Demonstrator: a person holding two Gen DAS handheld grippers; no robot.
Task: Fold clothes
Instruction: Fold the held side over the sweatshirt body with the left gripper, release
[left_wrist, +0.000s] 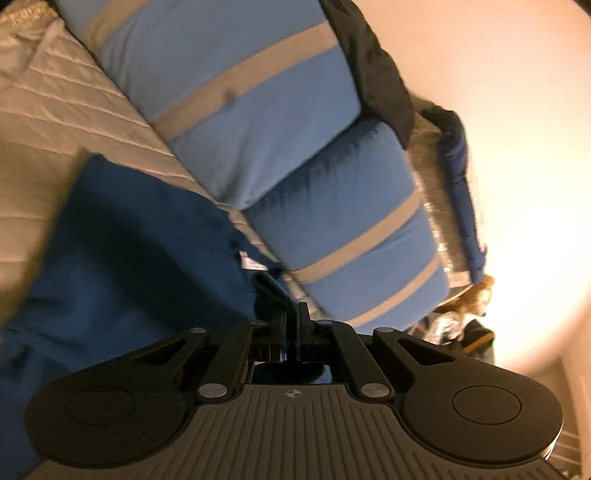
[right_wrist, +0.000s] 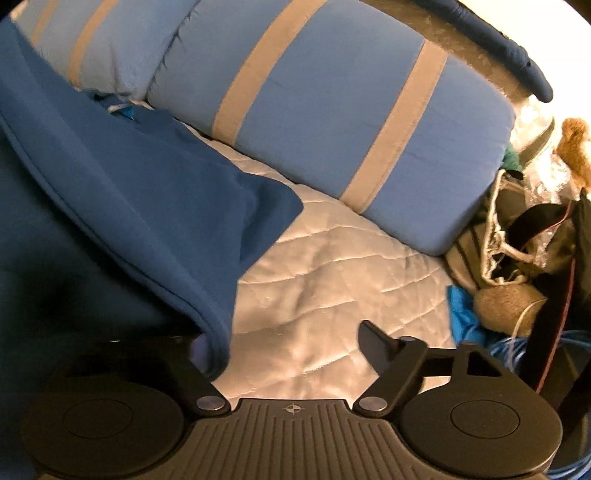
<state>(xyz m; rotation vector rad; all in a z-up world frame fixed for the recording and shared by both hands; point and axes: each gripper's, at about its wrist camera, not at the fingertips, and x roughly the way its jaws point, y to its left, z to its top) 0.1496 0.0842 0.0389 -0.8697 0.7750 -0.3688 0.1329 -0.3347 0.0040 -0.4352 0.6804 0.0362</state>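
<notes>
Two striped pillows (right_wrist: 332, 110), one blue garment (right_wrist: 140, 177), one quilt (right_wrist: 332, 277).

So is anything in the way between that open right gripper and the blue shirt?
Nothing visible. The blue shirt hangs right at the right gripper, its hem draped over the left finger, with only bare quilt between the open jaws. The striped pillows lie further back.
</notes>
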